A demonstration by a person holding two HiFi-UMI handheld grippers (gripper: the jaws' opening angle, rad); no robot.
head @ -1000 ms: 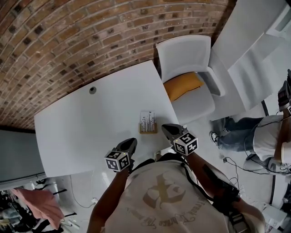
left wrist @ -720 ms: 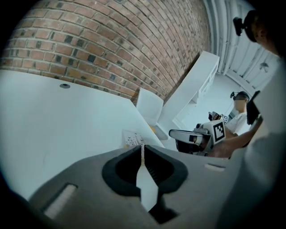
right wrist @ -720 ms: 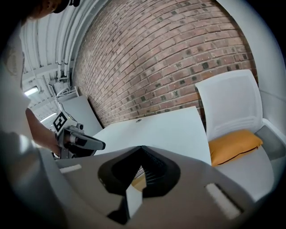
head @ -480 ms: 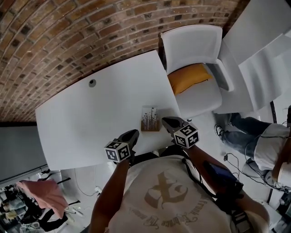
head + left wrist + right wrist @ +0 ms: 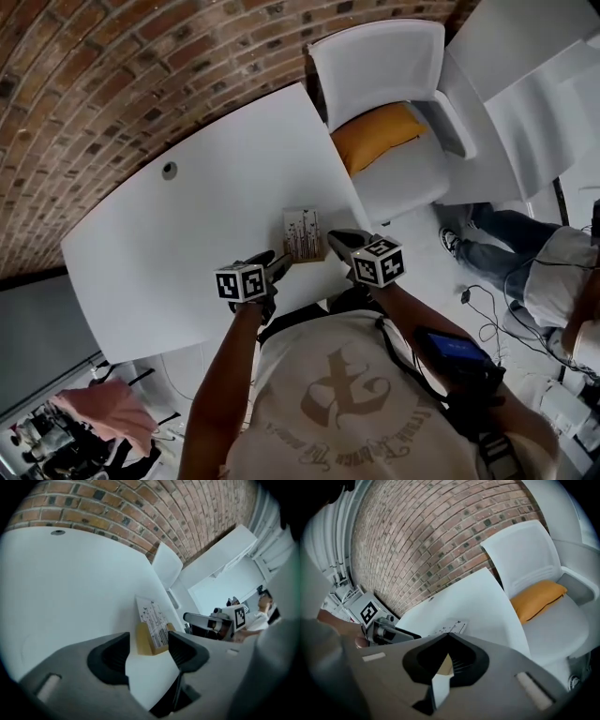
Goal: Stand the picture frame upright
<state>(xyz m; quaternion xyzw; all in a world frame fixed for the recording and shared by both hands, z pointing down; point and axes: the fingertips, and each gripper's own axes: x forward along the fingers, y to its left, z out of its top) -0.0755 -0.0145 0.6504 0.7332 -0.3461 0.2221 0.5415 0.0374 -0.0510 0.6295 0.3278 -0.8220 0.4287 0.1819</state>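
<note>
The picture frame (image 5: pixel 303 234), a small wooden-edged frame with a white printed picture, lies flat near the front edge of the white table (image 5: pixel 178 234). My left gripper (image 5: pixel 278 264) is just left of the frame's near end. Its jaws are opening, and in the left gripper view (image 5: pixel 147 644) the picture frame's (image 5: pixel 152 630) near end shows in the gap, with no pad touching it. My right gripper (image 5: pixel 335 238) hovers shut and empty at the frame's right edge. In the right gripper view (image 5: pixel 447 637) the picture frame (image 5: pixel 451 627) lies just beyond the closed tips.
A white chair (image 5: pixel 394 84) with an orange cushion (image 5: pixel 375 136) stands beyond the table's right corner. A brick wall (image 5: pixel 112 75) runs behind. A cable hole (image 5: pixel 169 171) sits at the table's far left. A seated person's legs (image 5: pixel 506 234) are at the right.
My left gripper's jaws have gone from shut to apart, and it has moved forward and right, close to the frame. The right gripper stays shut beside the frame.
</note>
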